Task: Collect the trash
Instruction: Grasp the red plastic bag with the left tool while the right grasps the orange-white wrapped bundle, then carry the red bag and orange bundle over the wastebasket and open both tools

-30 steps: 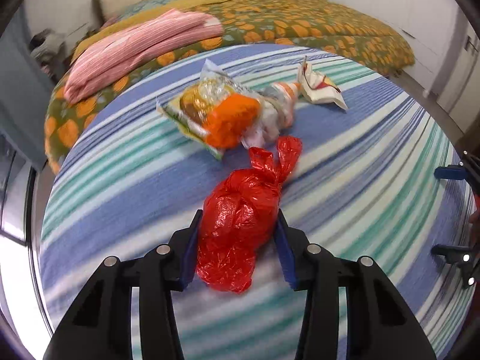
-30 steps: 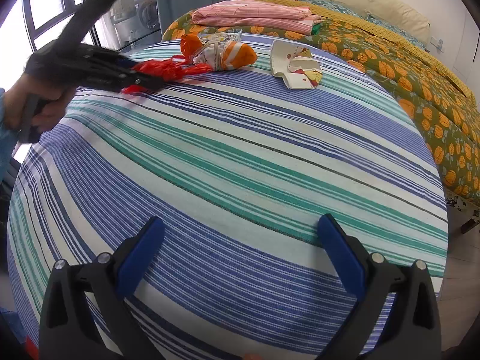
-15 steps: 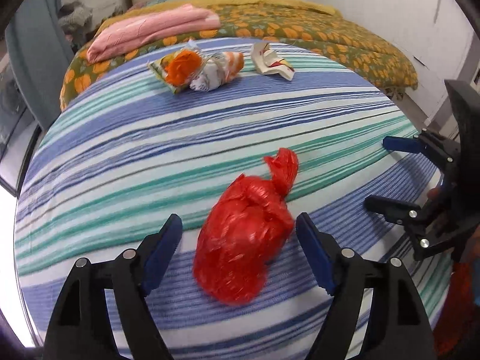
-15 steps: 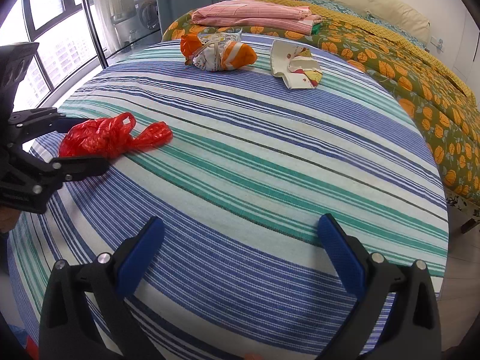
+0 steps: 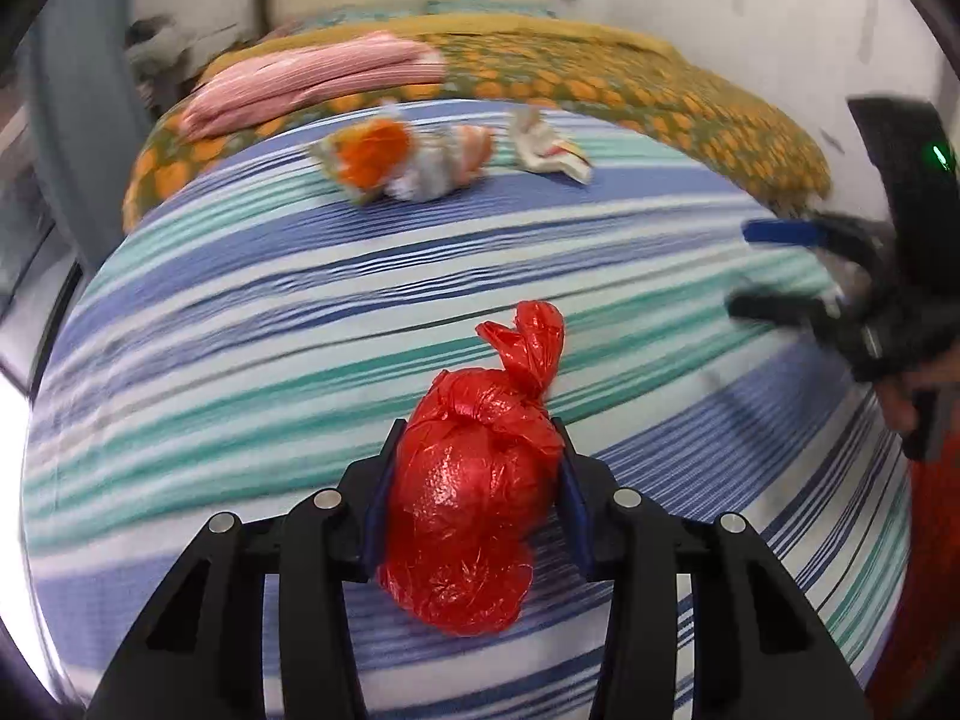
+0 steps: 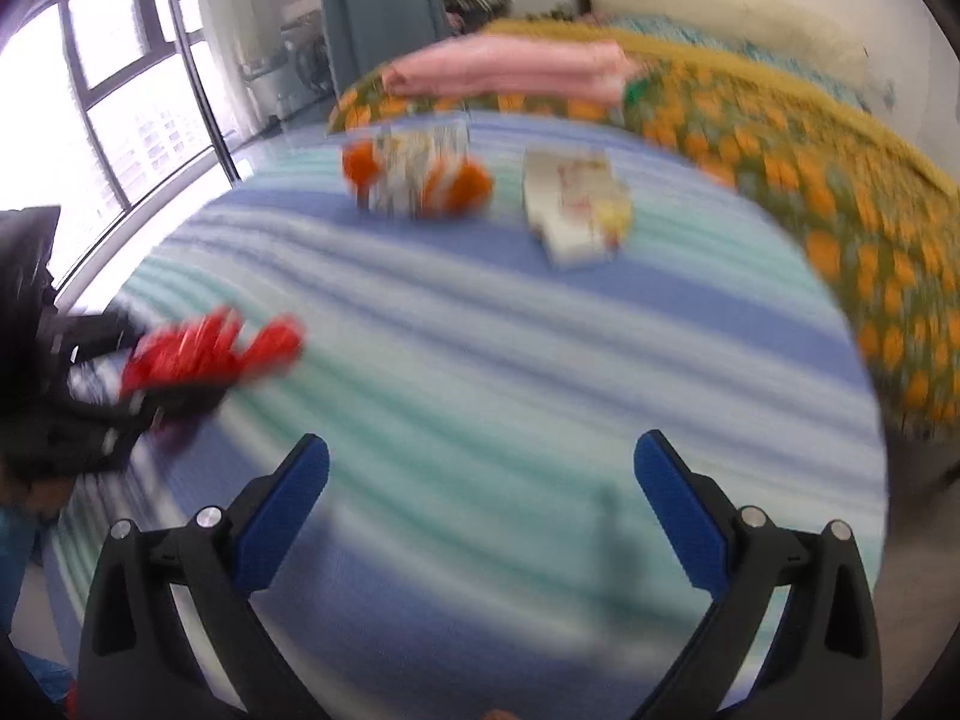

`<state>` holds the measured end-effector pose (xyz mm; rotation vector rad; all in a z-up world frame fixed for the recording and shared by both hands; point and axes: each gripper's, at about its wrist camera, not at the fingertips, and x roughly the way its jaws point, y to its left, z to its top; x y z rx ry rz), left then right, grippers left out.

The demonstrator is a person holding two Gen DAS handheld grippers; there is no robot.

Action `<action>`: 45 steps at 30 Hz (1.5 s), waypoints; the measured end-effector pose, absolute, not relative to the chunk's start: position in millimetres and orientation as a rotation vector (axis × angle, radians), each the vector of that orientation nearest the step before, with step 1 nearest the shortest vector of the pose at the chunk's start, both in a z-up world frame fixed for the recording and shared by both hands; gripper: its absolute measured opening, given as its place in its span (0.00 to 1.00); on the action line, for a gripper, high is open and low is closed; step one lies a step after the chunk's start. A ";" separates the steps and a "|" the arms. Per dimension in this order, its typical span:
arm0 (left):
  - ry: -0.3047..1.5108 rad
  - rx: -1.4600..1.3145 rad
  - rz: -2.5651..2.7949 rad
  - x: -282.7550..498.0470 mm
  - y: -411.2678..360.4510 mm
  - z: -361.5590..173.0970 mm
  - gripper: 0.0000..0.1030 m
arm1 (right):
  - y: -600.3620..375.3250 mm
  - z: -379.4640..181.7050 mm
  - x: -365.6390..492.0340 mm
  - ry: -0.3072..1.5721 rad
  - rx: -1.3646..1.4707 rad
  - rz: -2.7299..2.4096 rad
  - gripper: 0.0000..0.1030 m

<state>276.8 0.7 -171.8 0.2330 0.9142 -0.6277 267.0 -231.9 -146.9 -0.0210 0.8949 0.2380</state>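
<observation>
Red trash bag (image 5: 474, 498) closing in left gripper (image 5: 474, 501) fingers, right gripper (image 6: 480, 504) spread empty, wrapper (image 5: 384, 159) print blurred

A home bedroom: a bed (image 6: 780, 138) with an orange-patterned cover, a folded pink blanket (image 6: 510, 69), a headboard (image 6: 720, 12), curtain (image 6: 378, 0) and large window (image 6: 108, 90).

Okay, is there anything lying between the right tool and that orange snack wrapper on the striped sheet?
Nothing visible: only bare striped sheet lies between the open right tool and the orange snack wrapper. The red bag sits off to the side, in the left tool.
</observation>
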 end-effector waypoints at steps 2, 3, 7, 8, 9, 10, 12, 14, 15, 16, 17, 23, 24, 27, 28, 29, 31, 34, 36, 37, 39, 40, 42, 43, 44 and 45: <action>0.921 0.168 -0.594 274.6 14.8 -168.9 0.43 | -225.4 -131.4 298.7 0.848 -0.048 0.305 0.95; 0.922 0.138 -0.576 271.3 22.1 -167.4 0.43 | -220.7 -125.9 314.6 0.837 -0.060 0.336 0.95; 0.926 0.078 -0.538 257.2 41.2 -165.3 0.43 | -198.9 -116.2 387.1 0.839 -0.033 0.439 0.95; 0.926 0.074 -0.529 253.0 44.2 -165.1 0.43 | -194.0 -117.3 399.6 0.848 -0.029 0.458 0.95; 0.929 0.070 -0.520 247.9 47.9 -165.5 0.43 | -188.1 -120.4 412.2 0.861 -0.037 0.471 0.95; 0.933 0.066 -0.514 244.7 51.3 -165.8 0.43 | -180.3 -126.9 425.4 0.885 -0.058 0.473 0.95; 0.943 0.056 -0.504 237.8 57.2 -166.7 0.43 | -171.3 -138.4 440.1 0.929 -0.092 0.469 0.95; 0.947 0.051 -0.489 233.1 64.2 -167.4 0.43 | -163.5 -150.0 445.8 1.023 -0.086 0.540 0.91; 0.945 0.048 -0.480 232.2 67.6 -166.9 0.43 | -161.1 -151.2 441.3 1.048 -0.079 0.585 0.89; 0.941 0.037 -0.473 230.5 72.2 -165.5 0.43 | -159.5 -147.7 433.5 1.070 -0.037 0.683 0.89; 0.937 0.022 -0.469 230.3 76.2 -164.0 0.43 | -158.7 -144.2 425.9 1.088 0.002 0.763 0.89; 0.906 -0.027 -0.433 234.5 85.7 -160.1 0.43 | -141.4 -130.7 398.7 1.056 -0.137 0.739 0.89; 0.908 -0.038 -0.428 235.8 85.8 -160.5 0.43 | -136.5 -132.1 399.7 1.040 -0.185 0.712 0.89; 0.906 -0.043 -0.414 235.3 87.1 -159.8 0.43 | -115.2 -138.2 400.9 0.988 -0.303 0.664 0.89; 0.903 -0.039 -0.407 233.7 87.5 -159.1 0.43 | -107.2 -142.6 404.7 0.994 -0.312 0.662 0.89; 0.902 -0.036 -0.398 233.1 87.6 -159.5 0.43 | -99.9 -148.3 408.6 1.000 -0.333 0.647 0.89; 0.913 -0.052 -0.384 231.9 89.9 -161.4 0.43 | -95.6 -159.1 416.4 1.029 -0.355 0.620 0.89; 0.926 -0.068 -0.370 228.5 92.7 -164.0 0.43 | -101.4 -165.3 418.7 1.057 -0.299 0.593 0.45; 0.925 -0.073 -0.372 224.5 90.9 -163.1 0.43 | -108.2 -161.9 411.6 1.046 -0.248 0.557 0.43; 0.924 -0.074 -0.374 222.0 89.5 -162.7 0.43 | -114.7 -156.2 399.0 1.044 -0.209 0.548 0.43; 0.921 -0.075 -0.374 217.8 84.4 -162.0 0.43 | -128.9 -150.7 375.7 1.054 -0.160 0.523 0.43; 0.920 -0.081 -0.377 215.1 80.5 -161.6 0.43 | -138.8 -147.5 357.0 1.062 -0.138 0.492 0.43; 0.919 -0.094 -0.381 209.9 73.7 -161.3 0.43 | -152.3 -144.1 327.6 1.068 -0.124 0.447 0.43; 0.917 -0.098 -0.385 205.9 68.0 -161.2 0.43 | -162.8 -141.7 306.4 1.064 -0.134 0.404 0.43; 0.915 -0.099 -0.388 202.1 62.7 -161.2 0.43 | -170.3 -139.9 289.8 1.064 -0.135 0.377 0.43; 0.914 -0.097 -0.391 199.2 58.2 -161.5 0.44 | -179.2 -138.4 272.8 1.065 -0.120 0.358 0.43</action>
